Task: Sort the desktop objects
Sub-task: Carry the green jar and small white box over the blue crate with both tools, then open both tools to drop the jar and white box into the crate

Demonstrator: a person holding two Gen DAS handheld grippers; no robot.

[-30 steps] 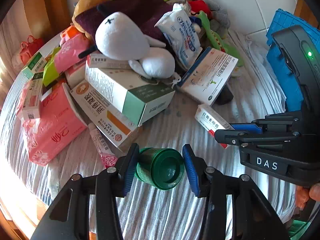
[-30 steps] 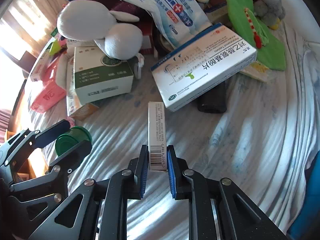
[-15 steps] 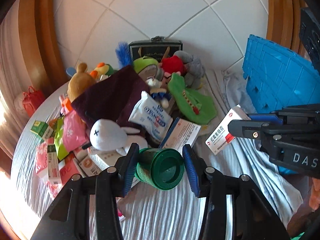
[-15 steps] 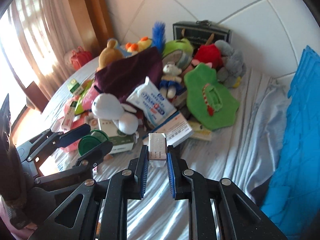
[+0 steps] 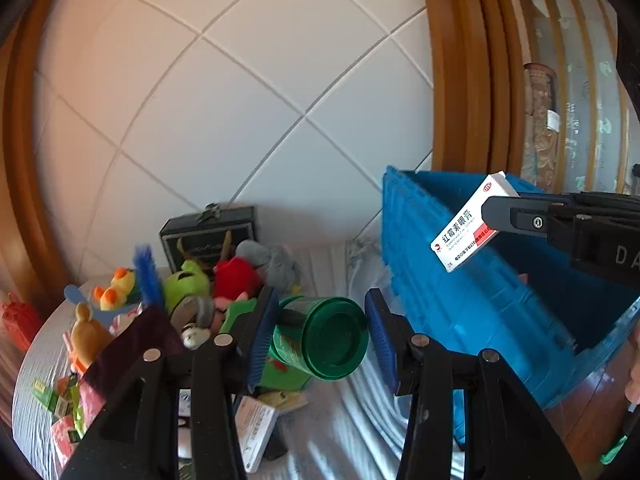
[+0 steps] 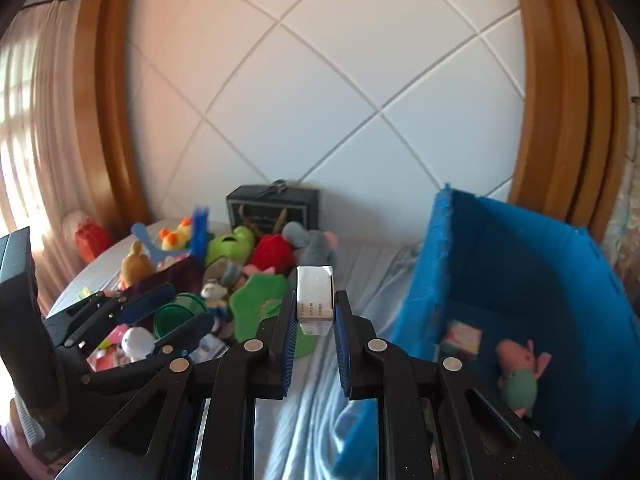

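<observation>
Left tool [image 5: 320, 332] gripping green lidded jar [image 5: 326, 342] sideways between blue pads, holding it above plush-toy pile [image 5: 224, 280] on cloth-covered counter [image 5: 348, 432]. Right tool [image 6: 314, 342] clamping white ointment box [image 6: 315, 294] by narrow sides, box sticking forward, raised near rim of blue plastic crate [image 6: 520, 264]. Pink pig plush [image 6: 520, 372] lying inside crate.

Blue crate [image 6: 520, 264] stands open at three o'clock; plush toy heap [image 6: 248, 256] blocks ten o'clock.
</observation>
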